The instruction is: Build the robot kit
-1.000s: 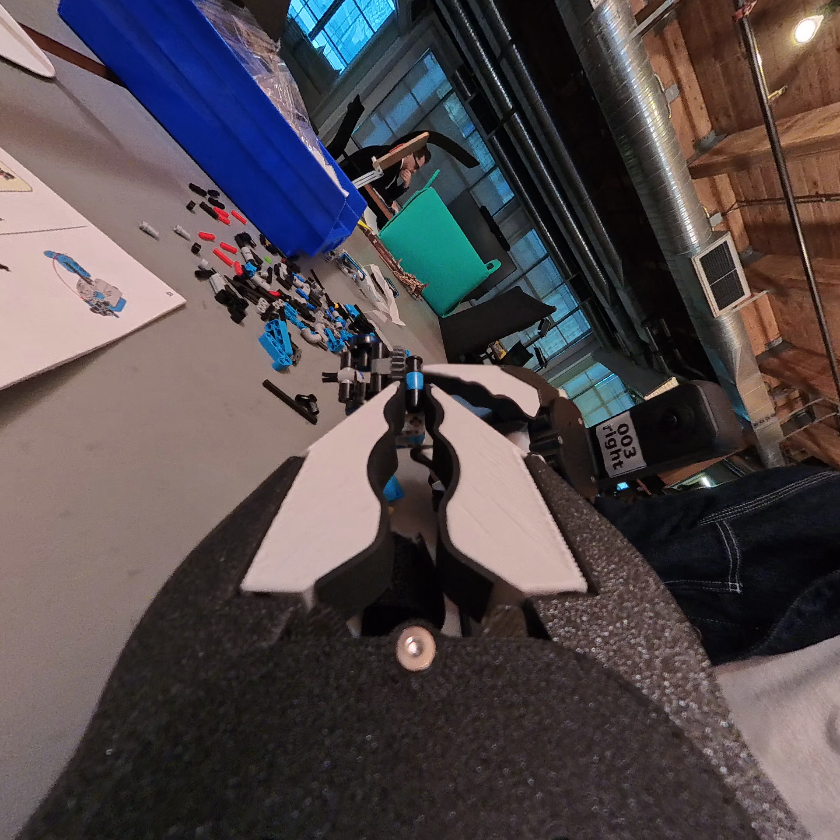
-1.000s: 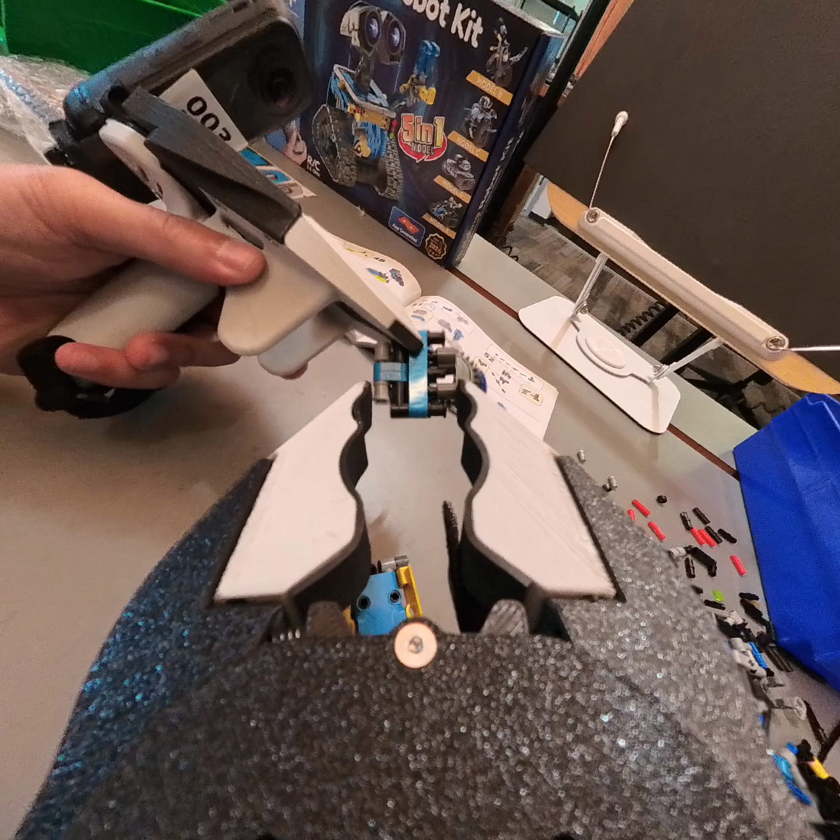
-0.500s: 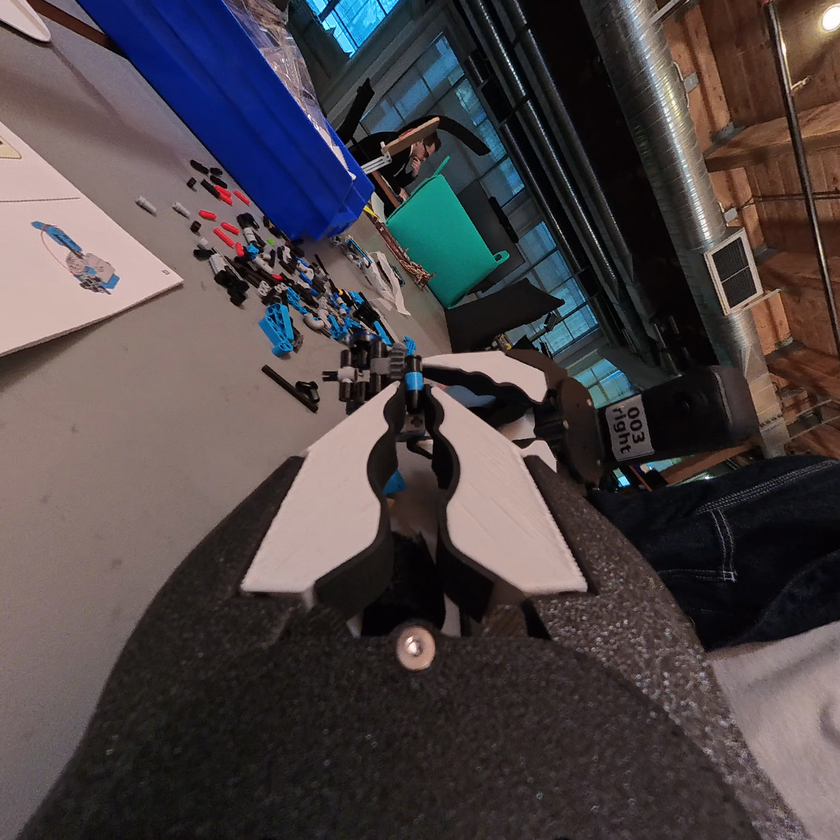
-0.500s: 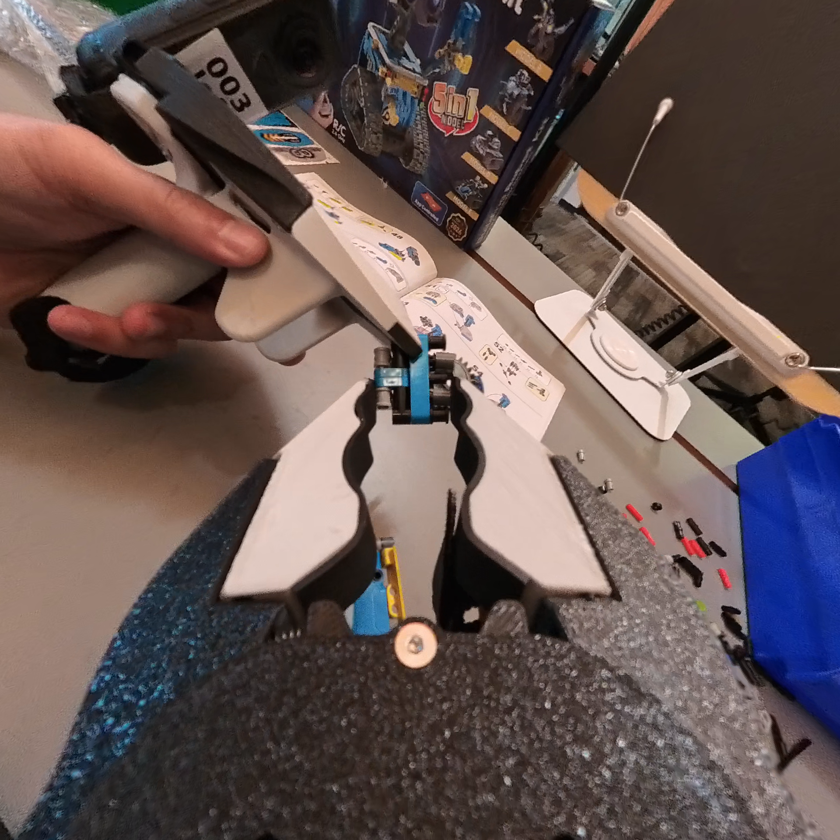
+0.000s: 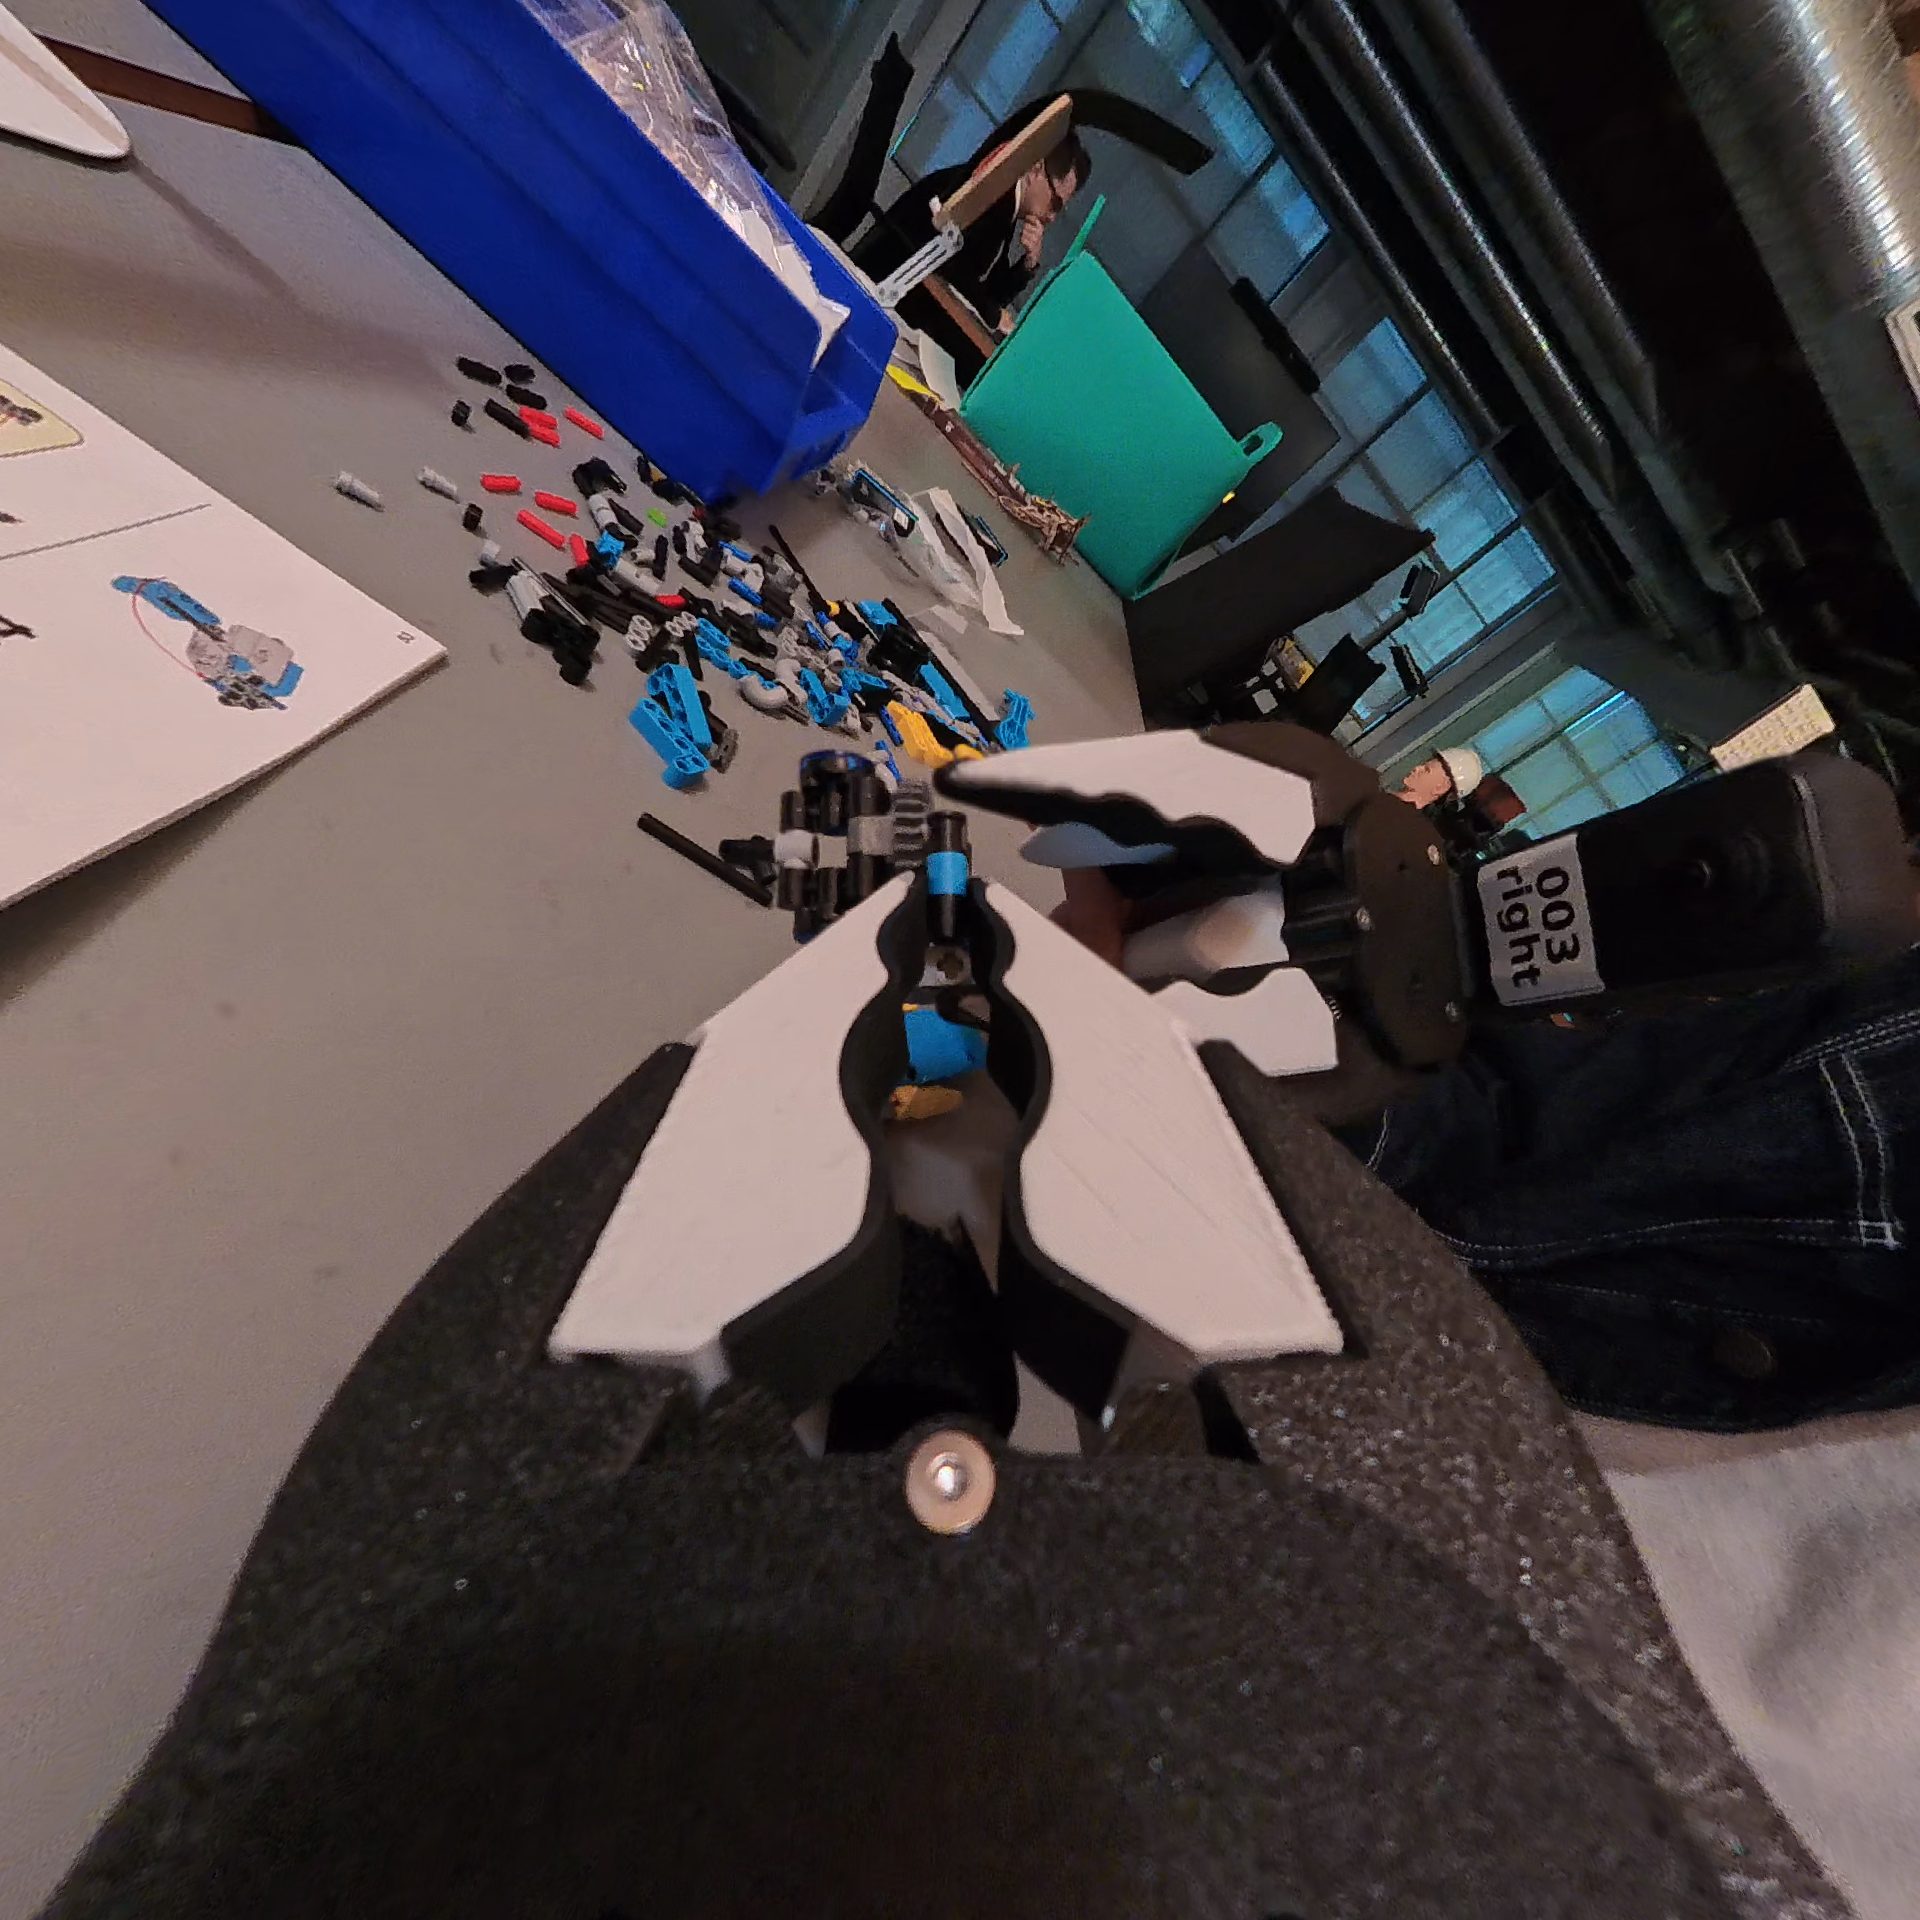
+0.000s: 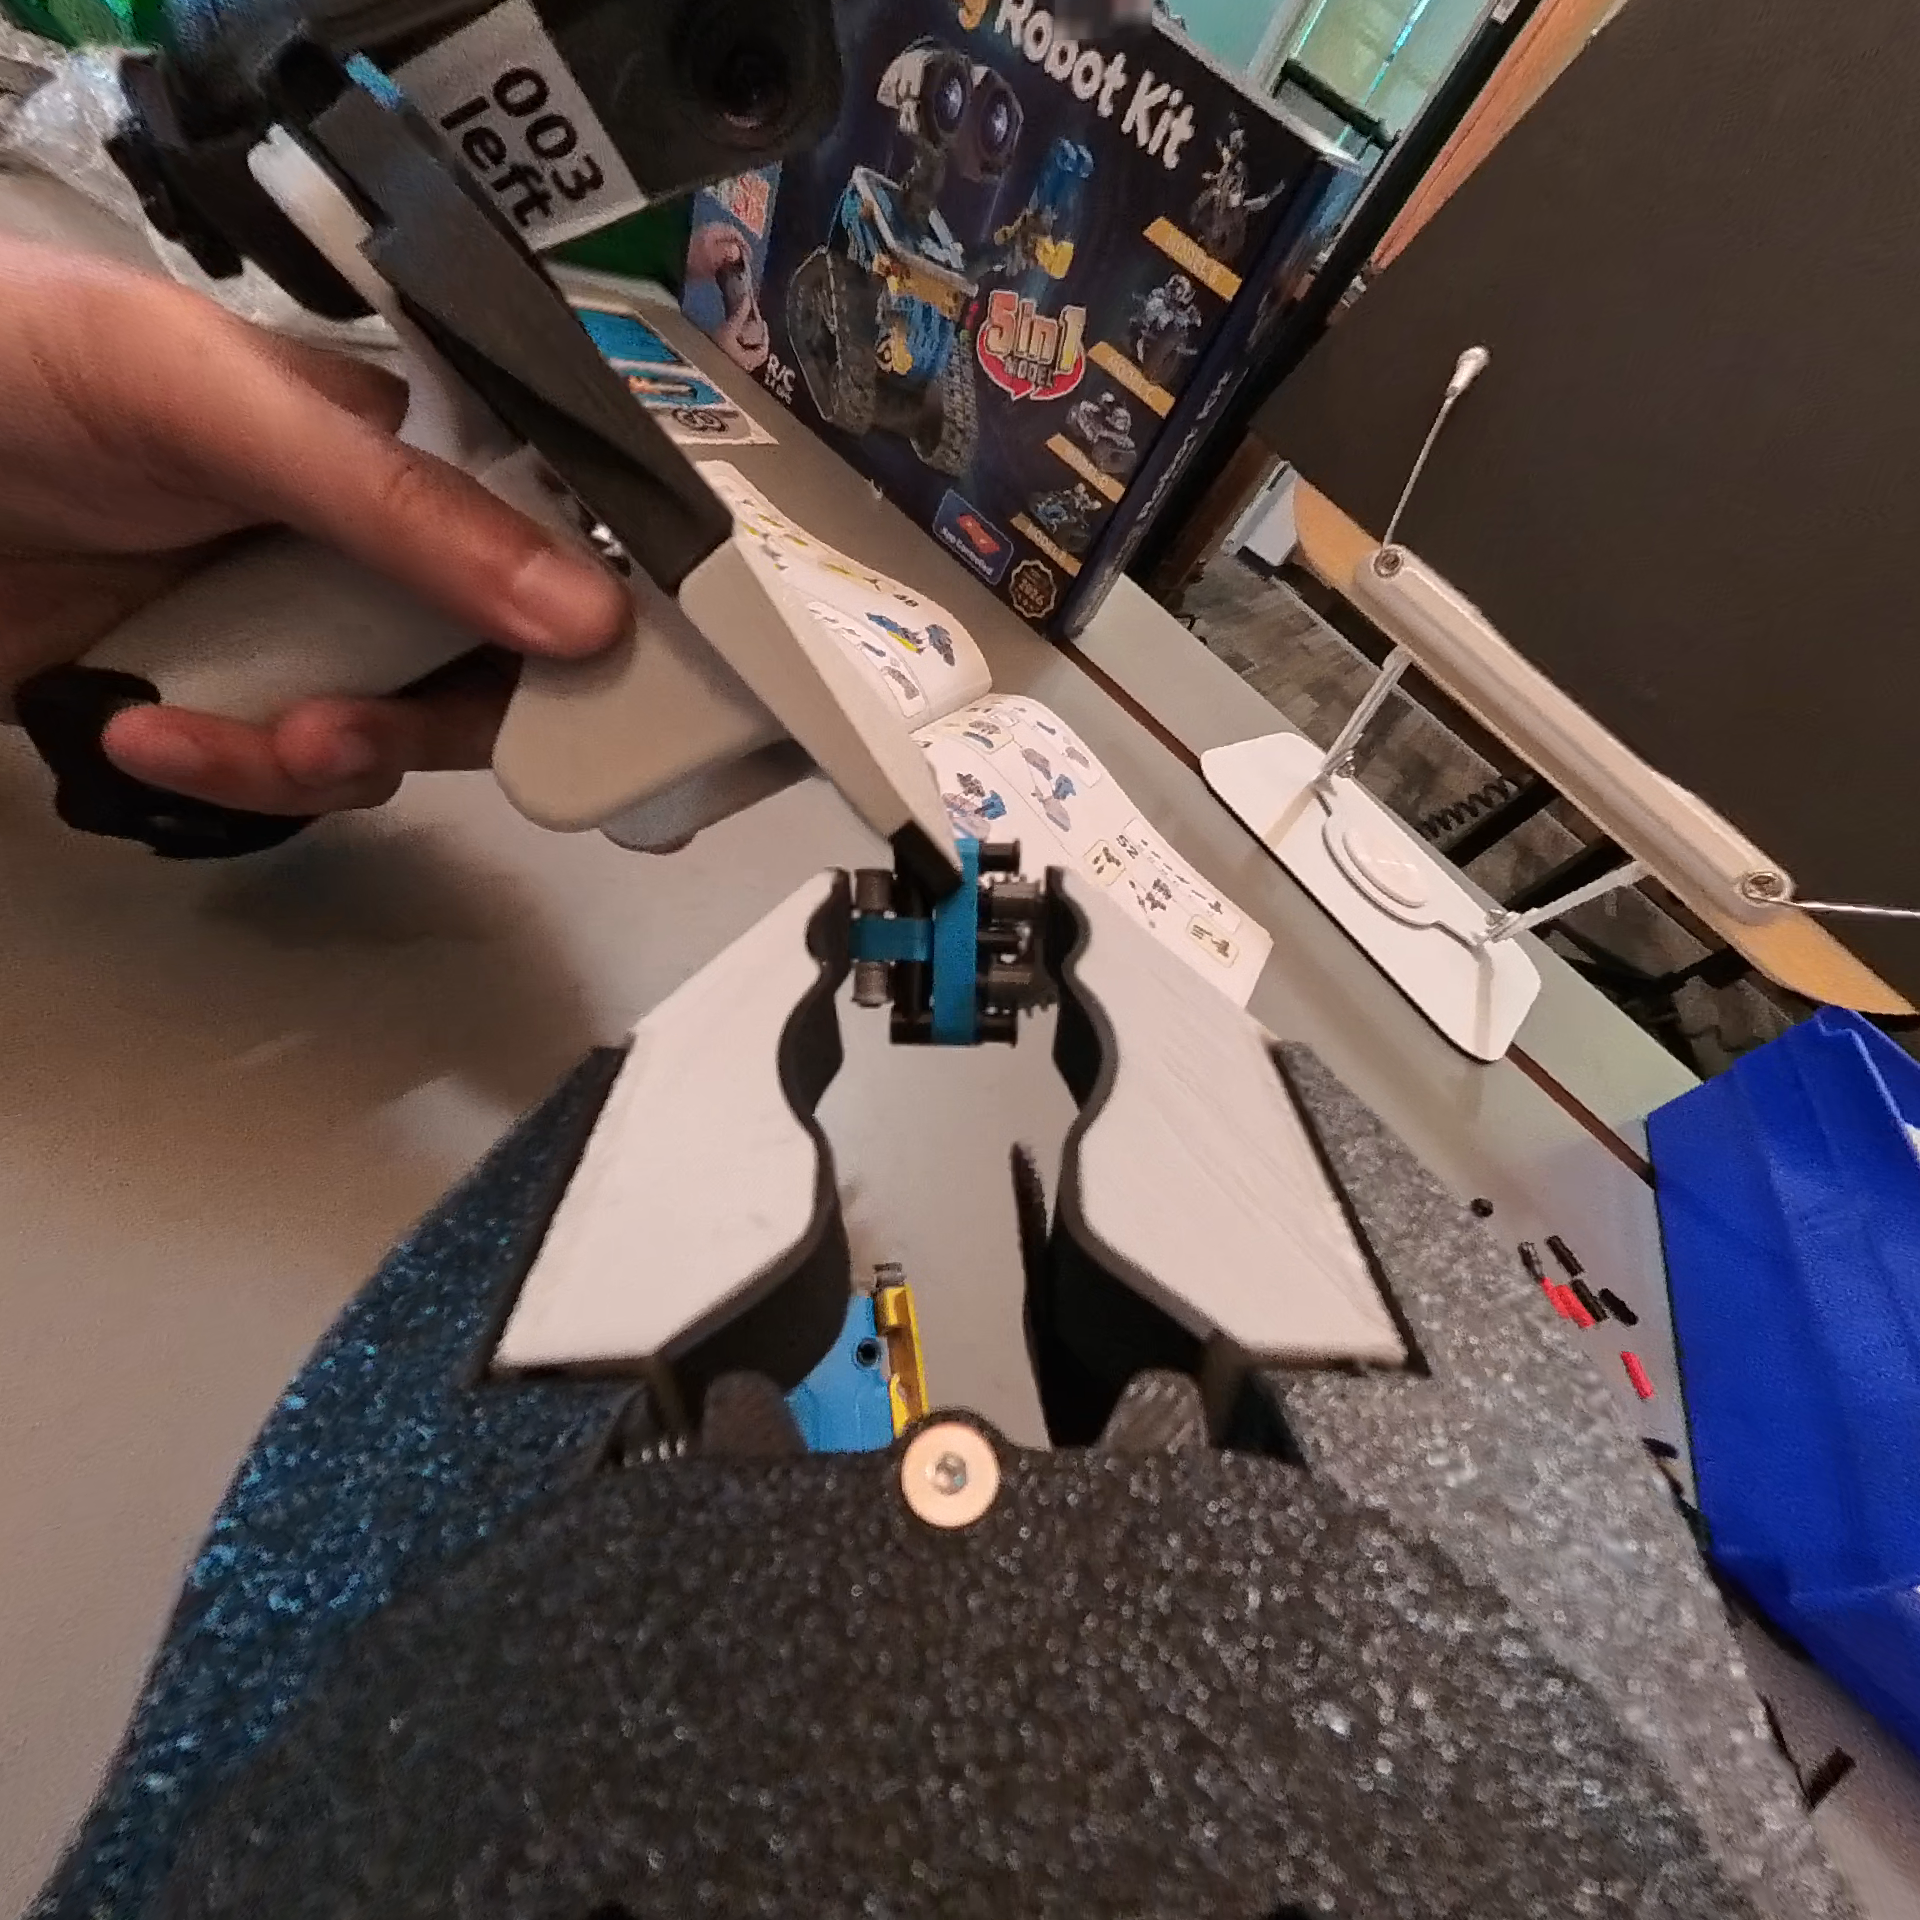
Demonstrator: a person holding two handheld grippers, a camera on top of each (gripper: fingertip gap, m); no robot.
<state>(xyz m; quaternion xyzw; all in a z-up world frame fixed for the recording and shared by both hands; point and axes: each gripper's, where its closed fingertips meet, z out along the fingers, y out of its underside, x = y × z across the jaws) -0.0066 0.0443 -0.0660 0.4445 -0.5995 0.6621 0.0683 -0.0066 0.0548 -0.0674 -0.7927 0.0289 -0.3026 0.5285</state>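
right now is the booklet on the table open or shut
Open. In the right wrist view the booklet lies spread on the grey table, its pages arching up from the spine with printed diagrams facing up.

Grey table (image 5: 260, 1039): open instruction booklet (image 5: 135, 665), scattered small building pieces (image 5: 727, 623), blue bin (image 5: 582, 229), kit box (image 6: 1039, 312).

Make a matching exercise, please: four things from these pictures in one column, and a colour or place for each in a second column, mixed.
1. bin
2. kit box
3. instruction booklet
4. small assembly

a. lies open on the table
b. held between both claws
c. blue, beside loose pieces
d. stands upright at the table's far edge

Pairs: 1-c, 2-d, 3-a, 4-b
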